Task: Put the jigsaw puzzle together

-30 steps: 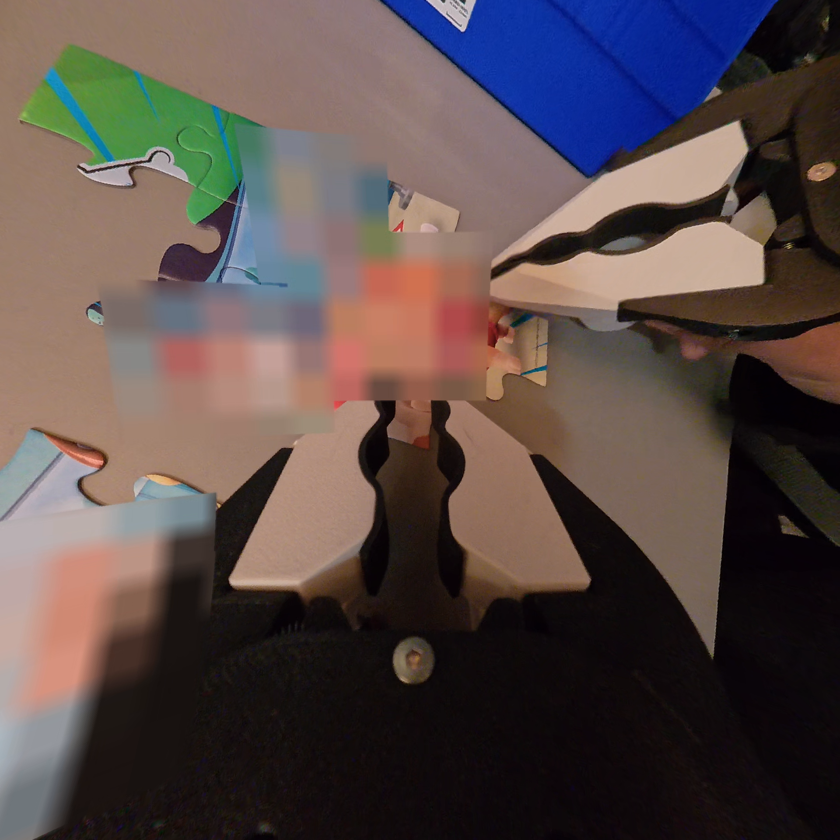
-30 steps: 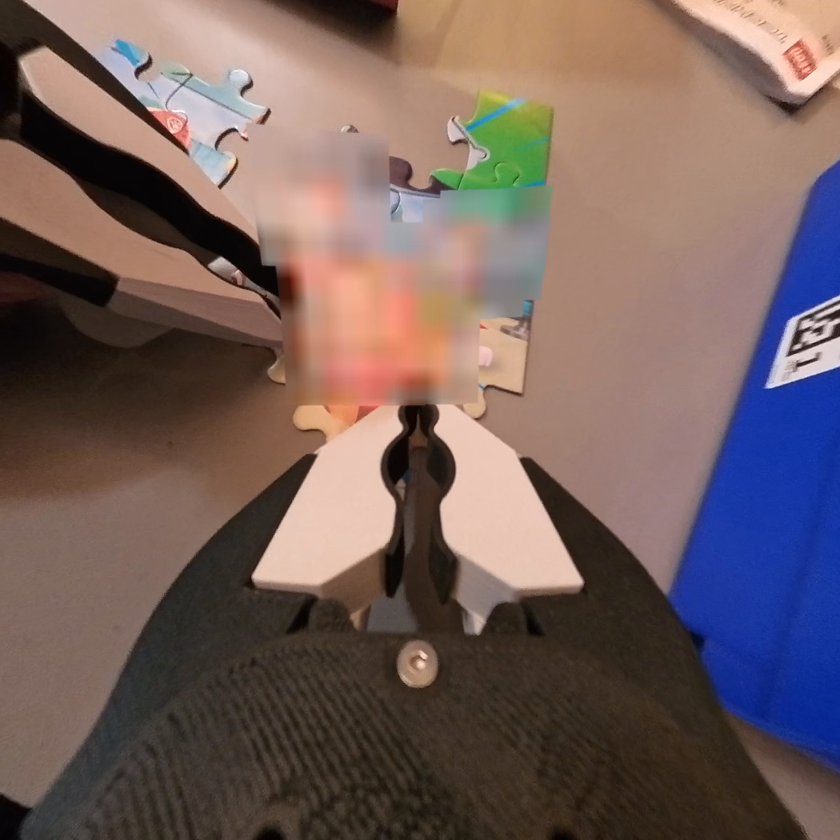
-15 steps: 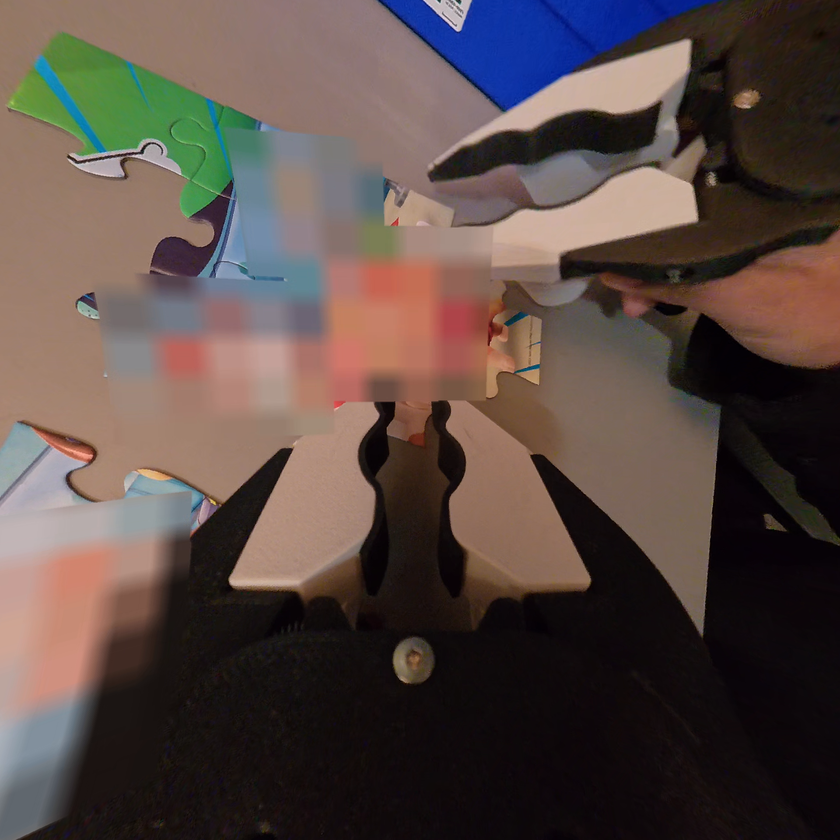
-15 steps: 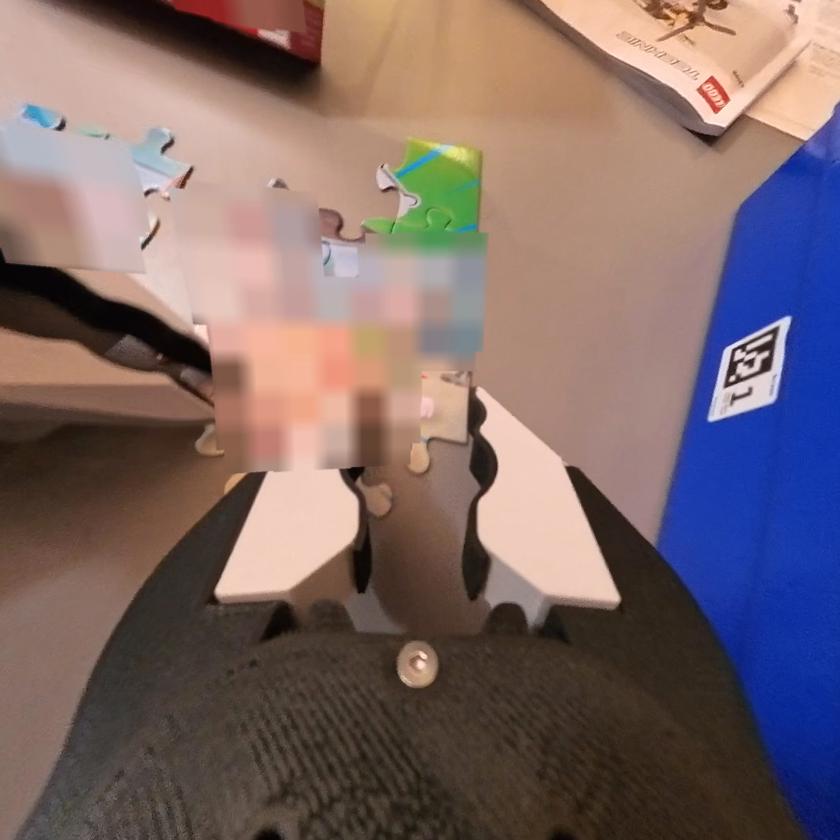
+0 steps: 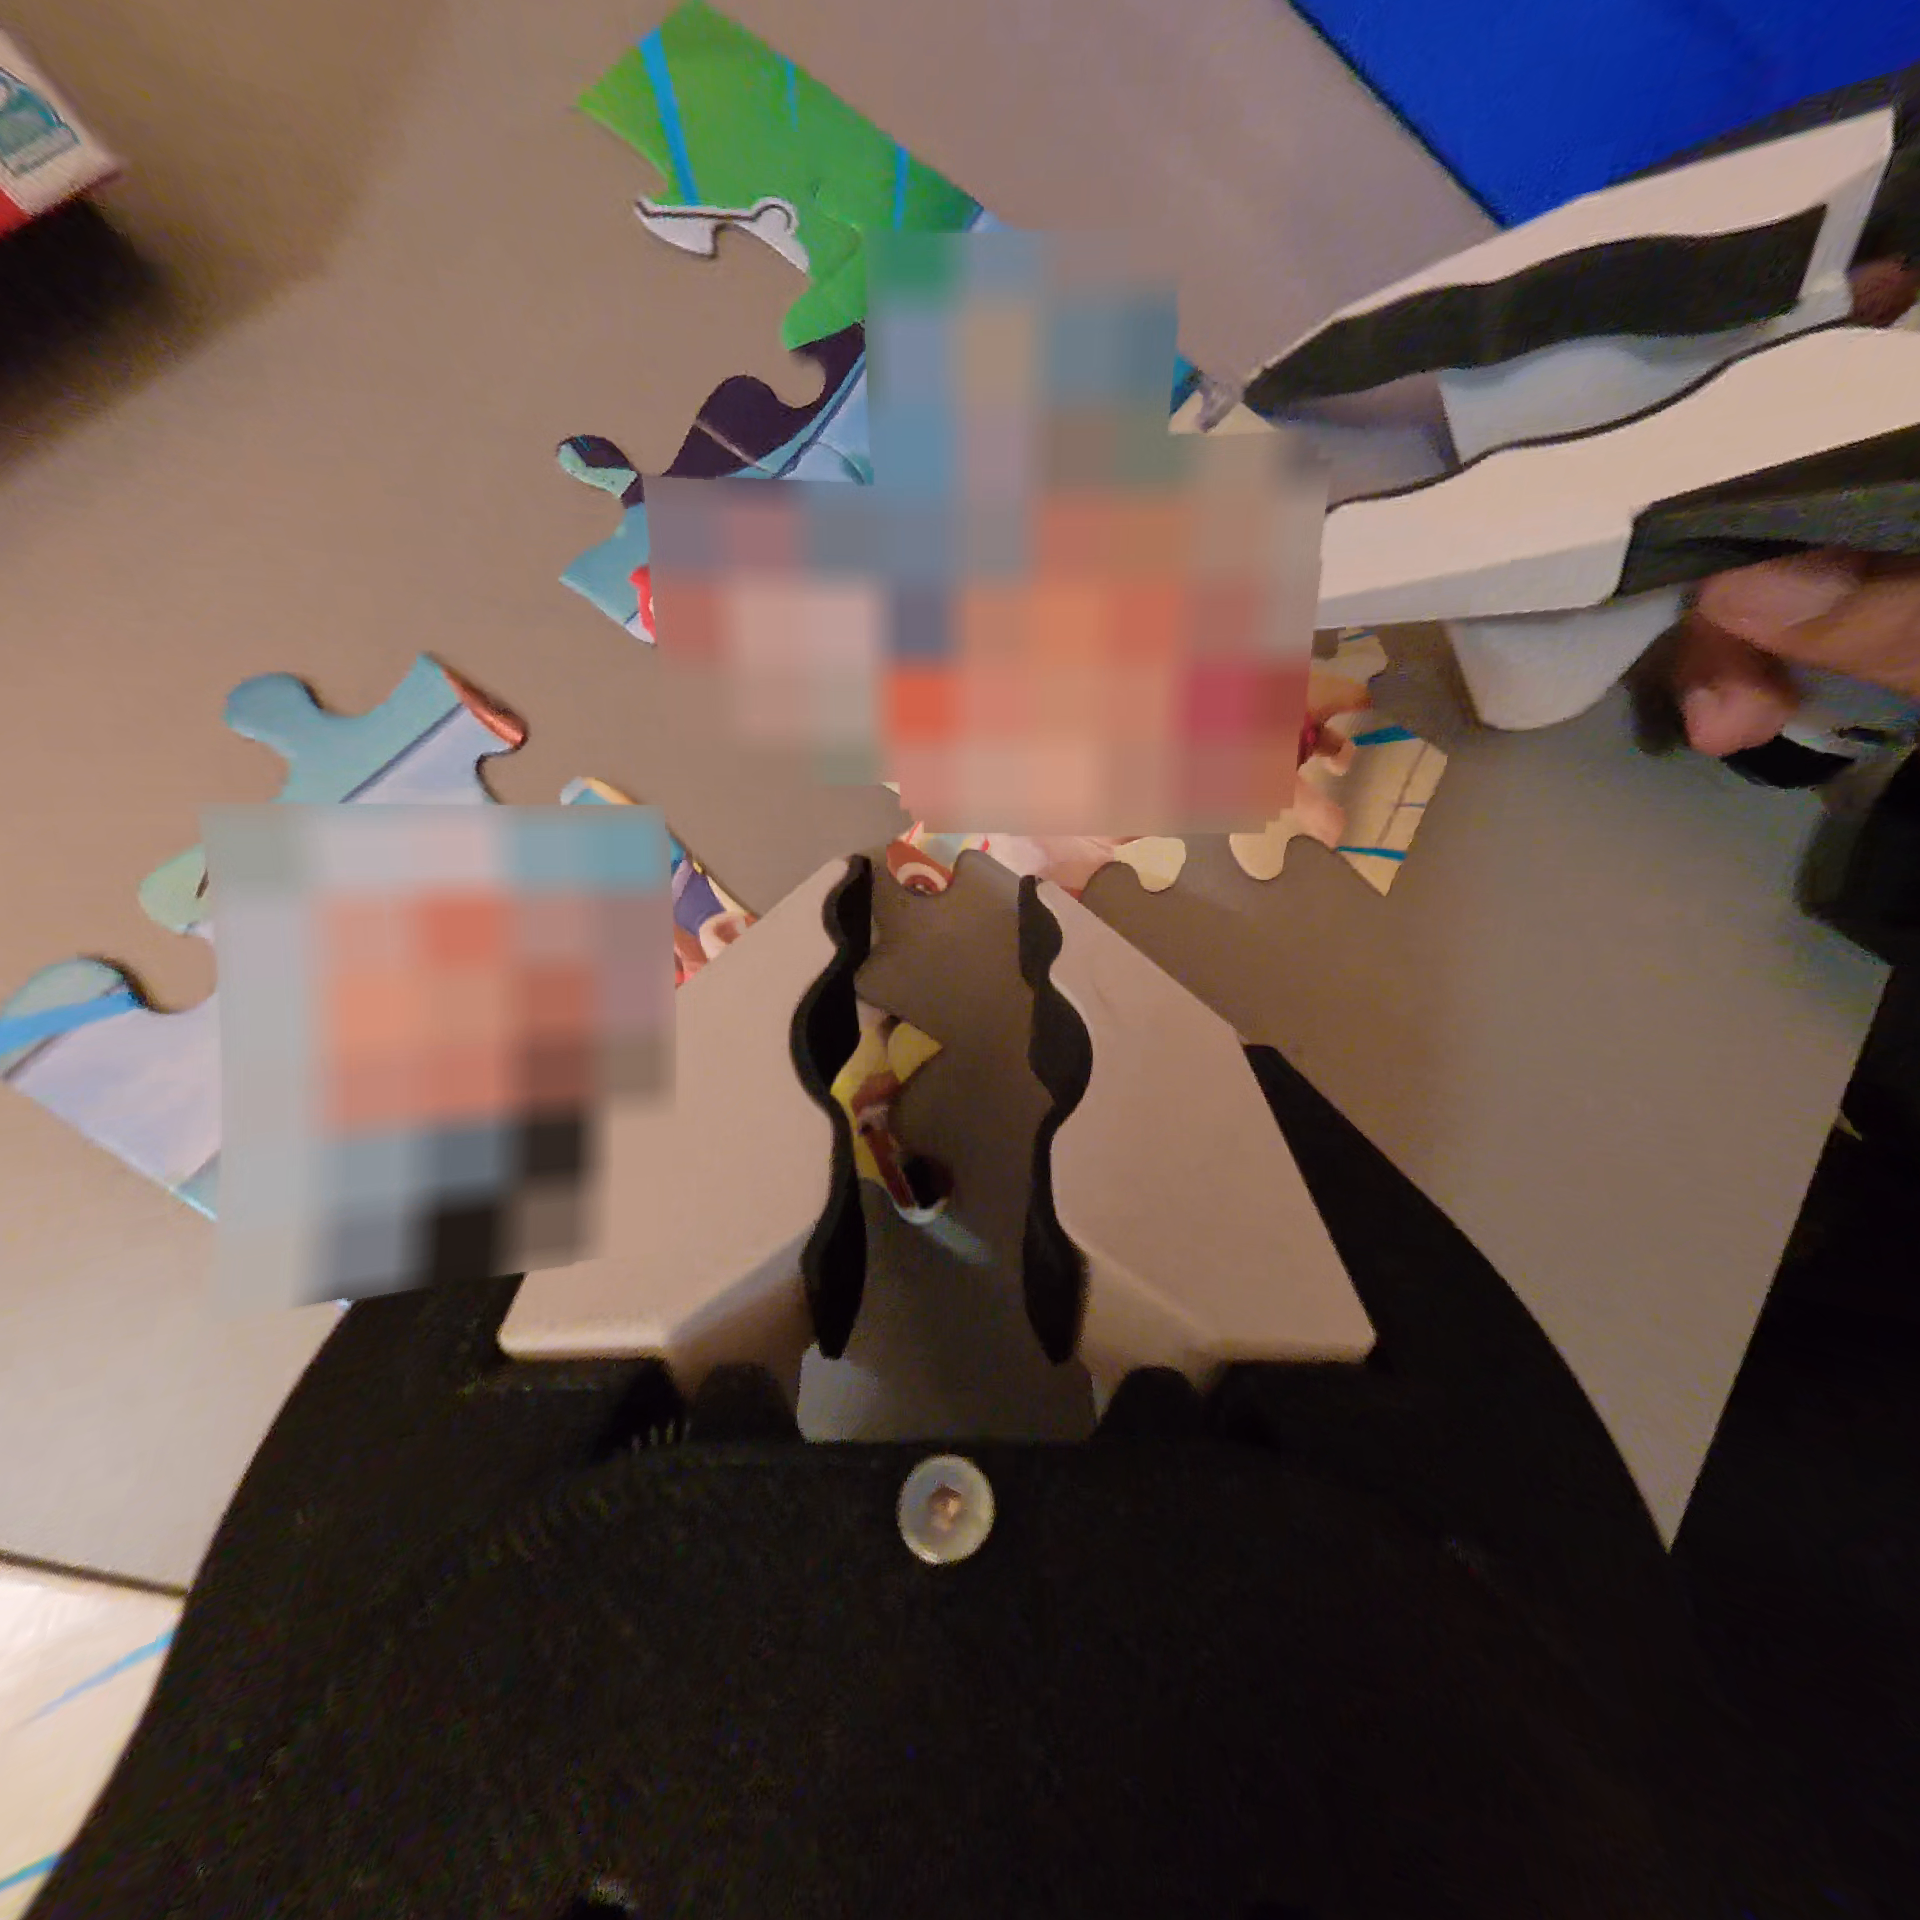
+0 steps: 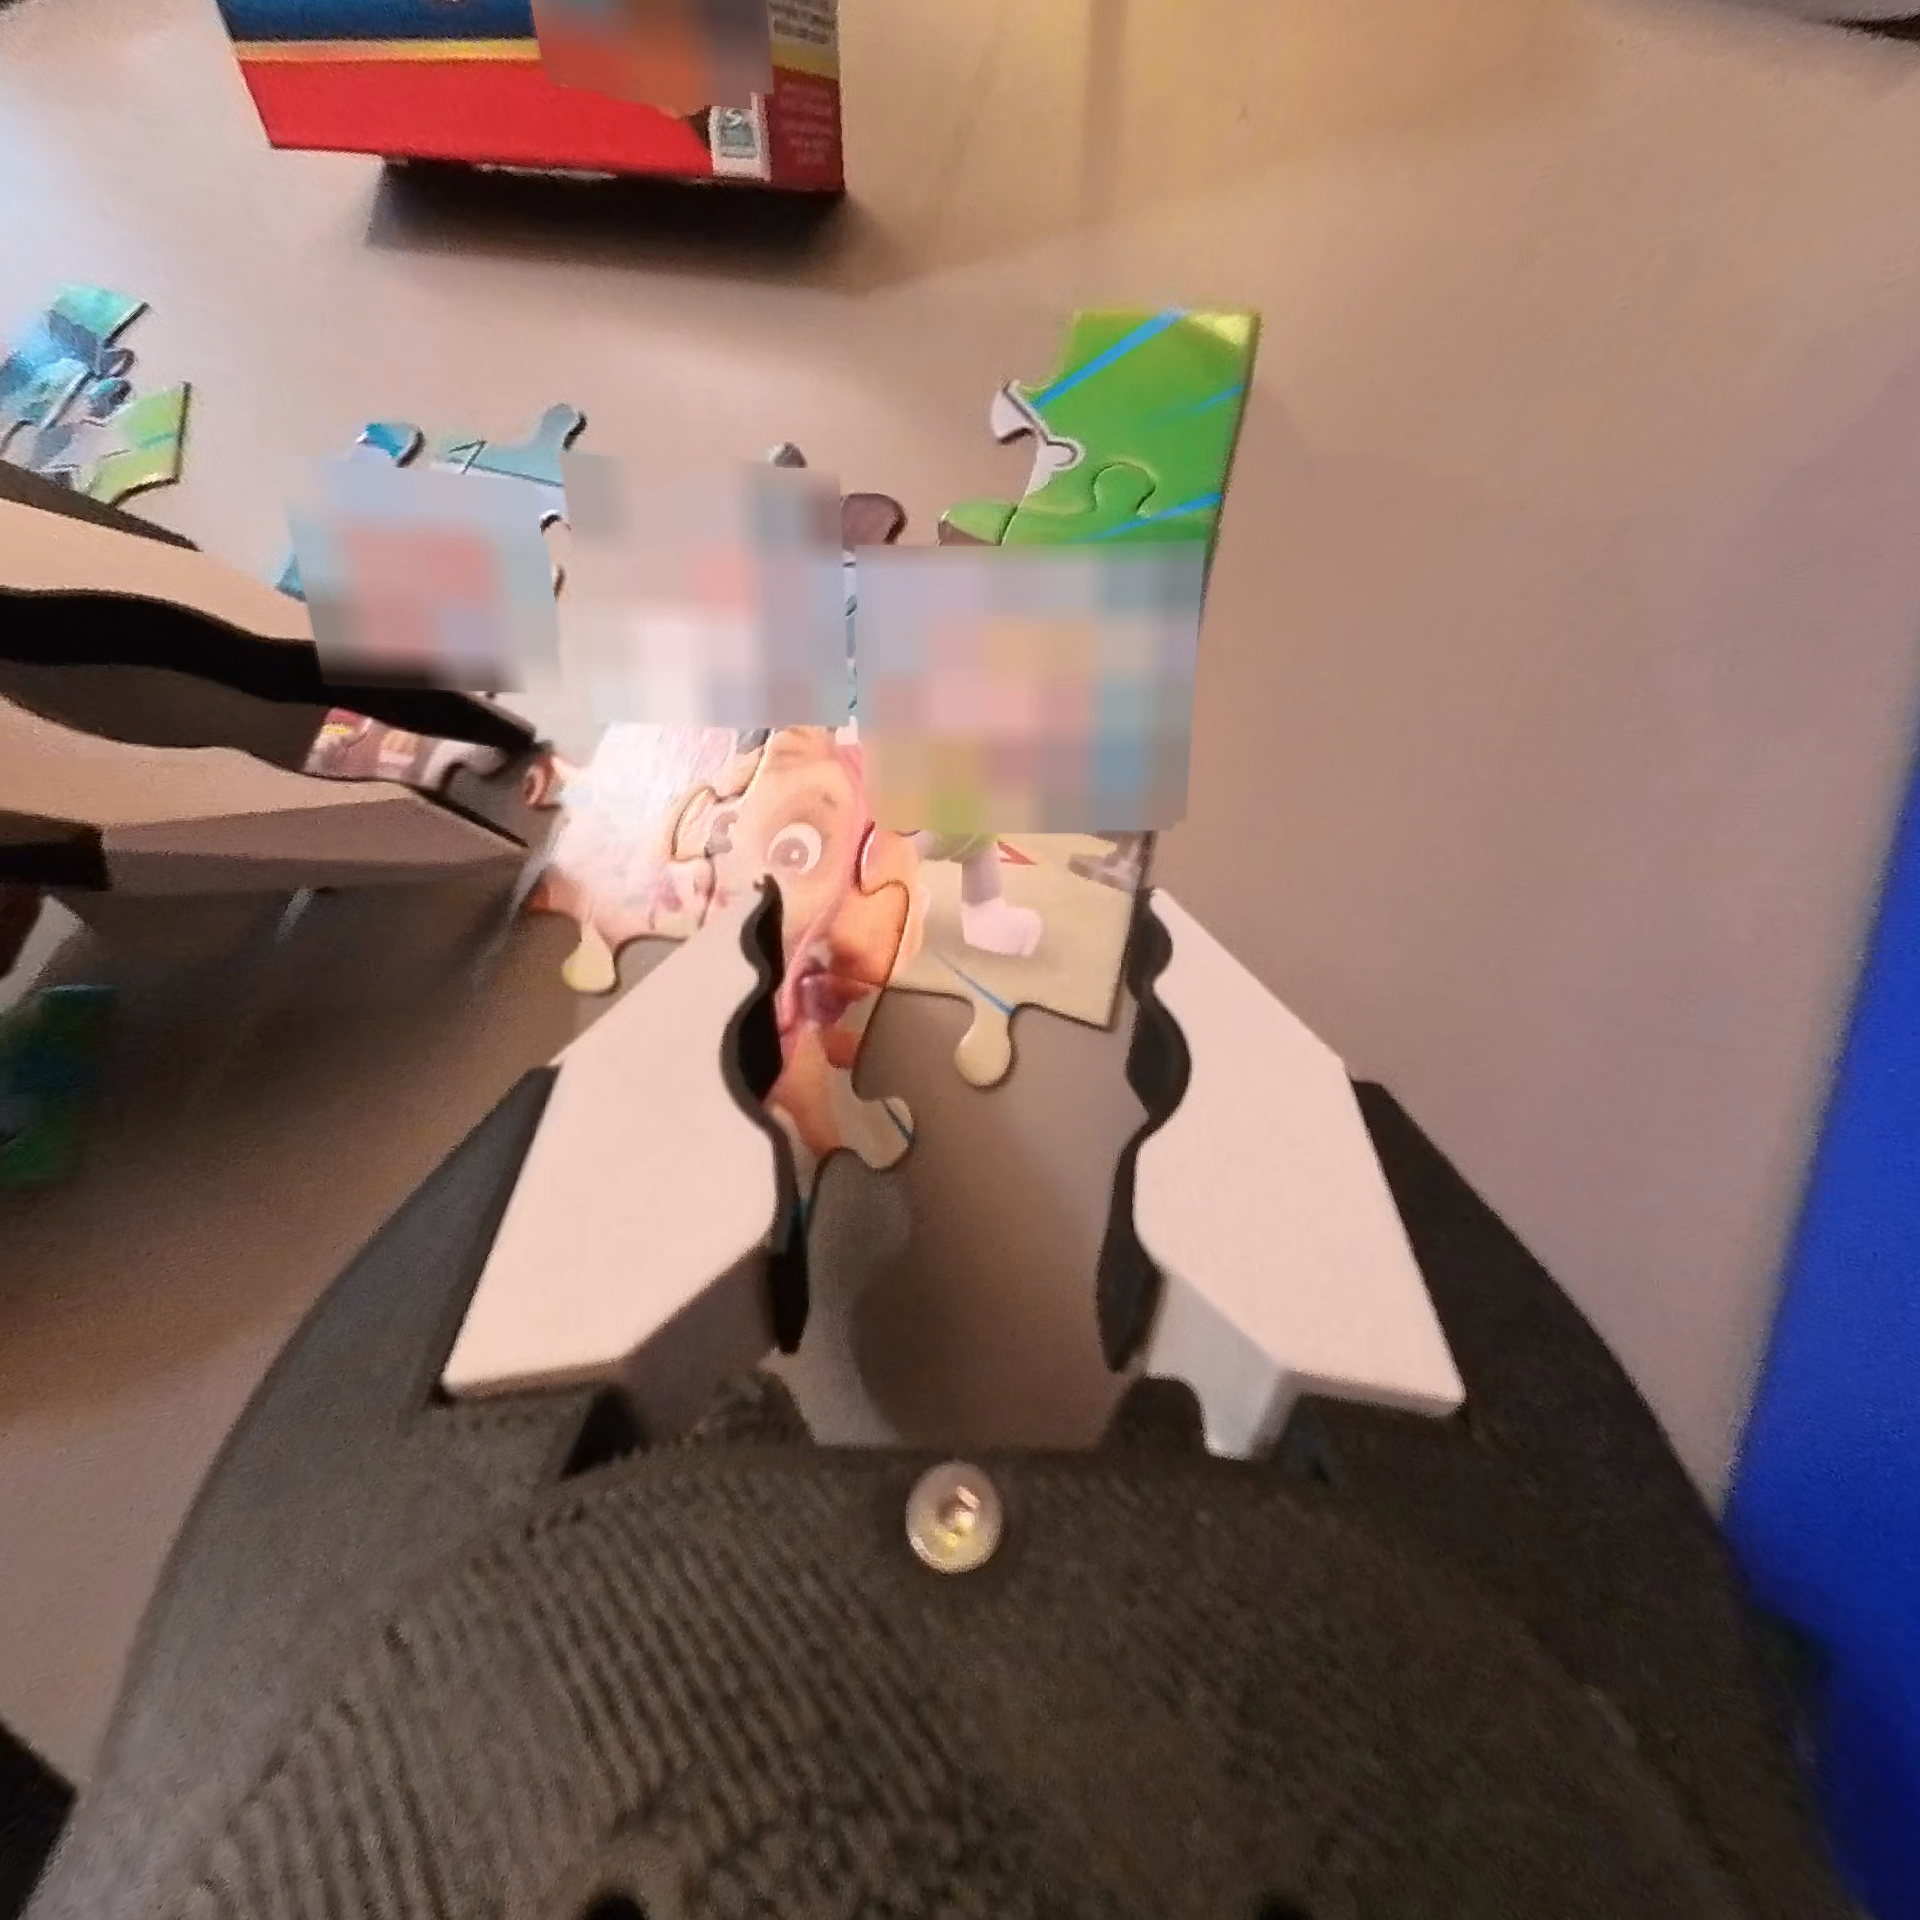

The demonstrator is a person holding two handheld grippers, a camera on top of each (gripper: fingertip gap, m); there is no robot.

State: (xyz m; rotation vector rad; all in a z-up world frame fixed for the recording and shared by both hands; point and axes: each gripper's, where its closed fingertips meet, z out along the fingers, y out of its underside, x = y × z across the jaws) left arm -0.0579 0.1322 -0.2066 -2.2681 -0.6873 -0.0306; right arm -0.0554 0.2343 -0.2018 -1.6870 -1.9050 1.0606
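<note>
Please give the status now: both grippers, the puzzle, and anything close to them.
Left gripper open, above loose puzzle pieces. Right gripper open wide over the joined puzzle, nothing gripped. Red box beyond; blue board at right.

Joined puzzle pieces [image 6: 883, 914] flat on the table [image 6: 1507, 623], mid-scene. Box [image 6: 540, 94] behind them at the far edge. Loose pieces [image 5: 374, 727] apart to their left. Board [image 6: 1849, 1039] along the table's right side. Left gripper [image 5: 940, 914] over the near left border of the puzzle, right gripper [image 6: 956, 935] over its near right corner, jaws apart, a tab between them.
</note>
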